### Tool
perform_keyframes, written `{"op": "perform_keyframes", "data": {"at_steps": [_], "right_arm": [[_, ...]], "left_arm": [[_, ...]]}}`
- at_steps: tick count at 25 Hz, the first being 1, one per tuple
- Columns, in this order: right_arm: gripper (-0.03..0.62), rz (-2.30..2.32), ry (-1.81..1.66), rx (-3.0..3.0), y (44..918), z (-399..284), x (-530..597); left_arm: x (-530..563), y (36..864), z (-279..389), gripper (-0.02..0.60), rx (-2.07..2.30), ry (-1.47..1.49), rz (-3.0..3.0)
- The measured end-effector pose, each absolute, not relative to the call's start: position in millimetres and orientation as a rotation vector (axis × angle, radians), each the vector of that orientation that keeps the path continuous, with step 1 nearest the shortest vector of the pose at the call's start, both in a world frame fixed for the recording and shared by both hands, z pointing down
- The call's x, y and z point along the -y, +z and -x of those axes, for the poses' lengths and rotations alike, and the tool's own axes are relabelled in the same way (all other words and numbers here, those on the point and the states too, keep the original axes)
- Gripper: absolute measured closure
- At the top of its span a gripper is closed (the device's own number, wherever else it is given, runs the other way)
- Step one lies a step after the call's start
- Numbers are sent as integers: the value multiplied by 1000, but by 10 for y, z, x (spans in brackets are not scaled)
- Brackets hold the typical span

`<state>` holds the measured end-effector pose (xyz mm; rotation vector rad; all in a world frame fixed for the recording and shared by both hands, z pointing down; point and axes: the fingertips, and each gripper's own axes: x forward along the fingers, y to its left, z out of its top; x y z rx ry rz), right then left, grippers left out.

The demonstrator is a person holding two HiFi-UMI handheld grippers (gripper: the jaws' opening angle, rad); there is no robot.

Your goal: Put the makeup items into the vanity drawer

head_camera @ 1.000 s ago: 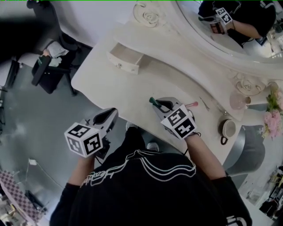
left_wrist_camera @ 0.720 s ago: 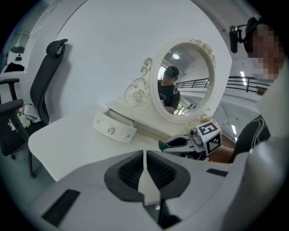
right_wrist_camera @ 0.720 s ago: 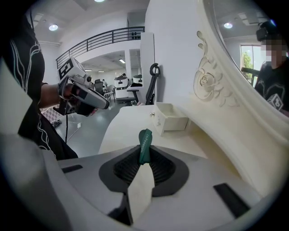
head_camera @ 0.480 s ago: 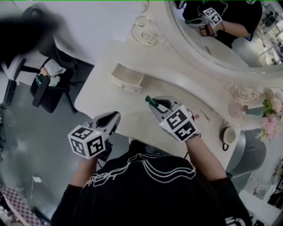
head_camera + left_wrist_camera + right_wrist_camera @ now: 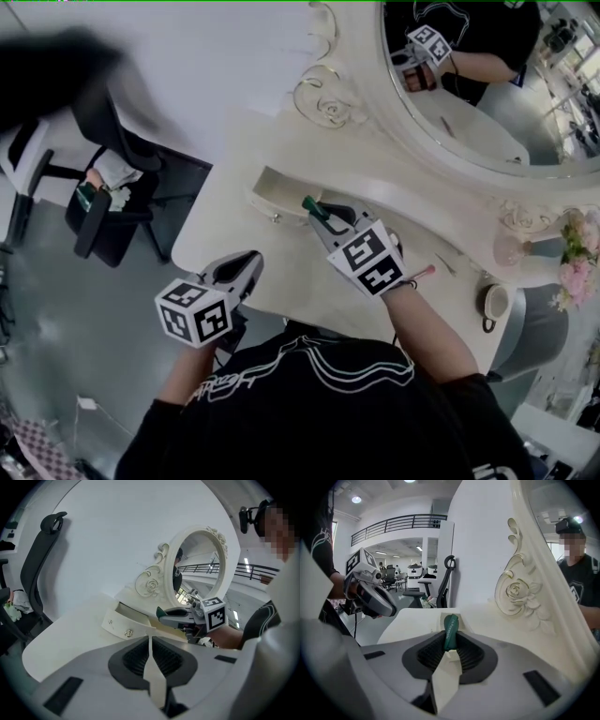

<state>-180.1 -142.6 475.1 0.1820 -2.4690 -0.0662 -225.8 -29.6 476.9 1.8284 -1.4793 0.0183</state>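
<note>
The green tube (image 5: 450, 629) sits pinched between the jaws of the right gripper (image 5: 449, 645), which have just eased a little wider yet grip it. Its long axis runs along the jaws, tip forward, seemingly over the right end of the open drawer (image 5: 267, 204). Bare table (image 5: 234, 239) lies to its left, and the mirror (image 5: 487, 103) frame is close on its right. The left gripper (image 5: 249, 266), closed and empty, hovers at the table's front edge.

The cream vanity top (image 5: 239, 248) bears a mug (image 5: 494, 302) and a pink-tipped stick (image 5: 419, 275).

Smooth matt-painted vanity (image 5: 246, 223) — glossy mirror (image 5: 489, 111)
</note>
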Motion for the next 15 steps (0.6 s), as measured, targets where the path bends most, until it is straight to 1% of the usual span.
{"op": "perform_keyframes", "data": {"at_steps": [5,9,13,15], "right_arm": [[488,-192,-66,2461,4858,2059,1528],[440,-199,-117,2448,4921,2187,1555],[379,-211,-205,2435,4936,2257,1585],[364,-215,-189,2445,4945,2281,1596]], "left_arm": [[345,4847,2401,542,1463,26,-1822],[357,4897,2532,541,1467,13,-1806],[371,4933,2598,541,1462,12,-1799],[373,4950,2618,542,1460,11,-1792]]}}
